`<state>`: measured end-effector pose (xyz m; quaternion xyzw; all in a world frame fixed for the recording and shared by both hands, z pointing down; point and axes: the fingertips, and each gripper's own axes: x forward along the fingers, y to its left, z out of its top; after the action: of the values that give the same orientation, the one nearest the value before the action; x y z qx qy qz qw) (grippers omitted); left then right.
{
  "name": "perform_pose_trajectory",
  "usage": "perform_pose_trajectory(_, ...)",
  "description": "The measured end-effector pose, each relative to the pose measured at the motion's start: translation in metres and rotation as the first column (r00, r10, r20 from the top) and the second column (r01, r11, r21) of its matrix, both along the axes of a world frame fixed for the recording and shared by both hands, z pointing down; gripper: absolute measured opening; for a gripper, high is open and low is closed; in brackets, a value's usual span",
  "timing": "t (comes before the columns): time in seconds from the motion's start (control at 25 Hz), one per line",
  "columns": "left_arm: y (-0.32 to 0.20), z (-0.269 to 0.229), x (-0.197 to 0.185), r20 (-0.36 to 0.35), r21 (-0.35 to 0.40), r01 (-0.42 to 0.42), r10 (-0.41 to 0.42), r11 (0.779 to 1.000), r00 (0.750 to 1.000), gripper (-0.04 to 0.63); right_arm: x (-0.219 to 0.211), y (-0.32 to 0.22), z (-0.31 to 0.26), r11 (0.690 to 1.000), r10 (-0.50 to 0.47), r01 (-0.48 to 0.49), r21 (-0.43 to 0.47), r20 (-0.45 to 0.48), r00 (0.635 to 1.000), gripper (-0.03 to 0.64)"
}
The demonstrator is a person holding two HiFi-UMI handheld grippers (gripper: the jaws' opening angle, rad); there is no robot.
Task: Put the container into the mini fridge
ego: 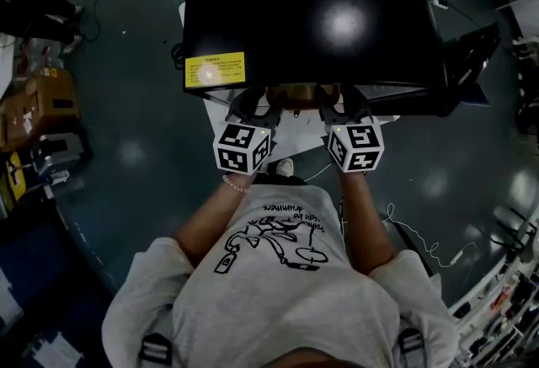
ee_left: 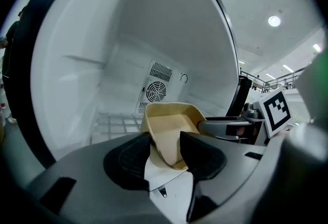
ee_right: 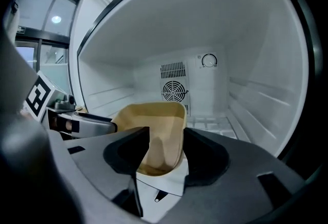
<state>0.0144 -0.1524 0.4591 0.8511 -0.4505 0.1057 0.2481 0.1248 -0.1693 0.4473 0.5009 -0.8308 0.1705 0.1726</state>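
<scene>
The tan, square-cornered paper container (ee_left: 171, 125) sits inside the black mini fridge (ego: 312, 13), at centre frame. It is in front of the round fan grille (ee_right: 174, 89) on the white rear wall. The white side walls leave open room on both sides. The fridge door (ego: 467, 63) stands open at the right. Your left gripper (ee_left: 165, 154) and right gripper (ee_right: 166, 151) point slightly downward, side by side. Each pair of jaws stands apart astride one container wall, not clamping it.

Your tan, rounded-square fibre container (ee_left: 171, 128) is upright and empty at the open front of the black mini fridge (ego: 312, 13), over its white floor, well short of its back wall.
</scene>
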Motion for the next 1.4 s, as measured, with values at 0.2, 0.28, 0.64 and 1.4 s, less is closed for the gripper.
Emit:
perform_pose_trajectory(0.2,-0.009,0.001,0.003,-0.001,0.007,0.004,-0.004,1.0,1.0,0.184,0.002,-0.008,0.002,1.0,0.002,-0.002,0.004,0.0,1.0,0.202)
perform_pose_trajectory(0.28,-0.012,0.002,0.004,0.0,0.007,0.003,-0.003,1.0,1.0,0.186,0.003,-0.011,0.003,1.0,0.002,-0.002,0.005,-0.002,1.0,0.204)
perform_pose_trajectory(0.64,-0.02,0.006,0.004,0.003,0.003,0.01,-0.01,1.0,1.0,0.186,0.002,-0.02,0.007,1.0,-0.004,0.004,0.008,-0.009,1.0,0.206)
perform_pose_trajectory(1.4,-0.038,0.01,0.005,0.028,0.028,0.004,-0.005,1.0,1.0,0.192,0.002,-0.036,0.017,1.0,-0.012,0.013,0.001,-0.022,1.0,0.21)
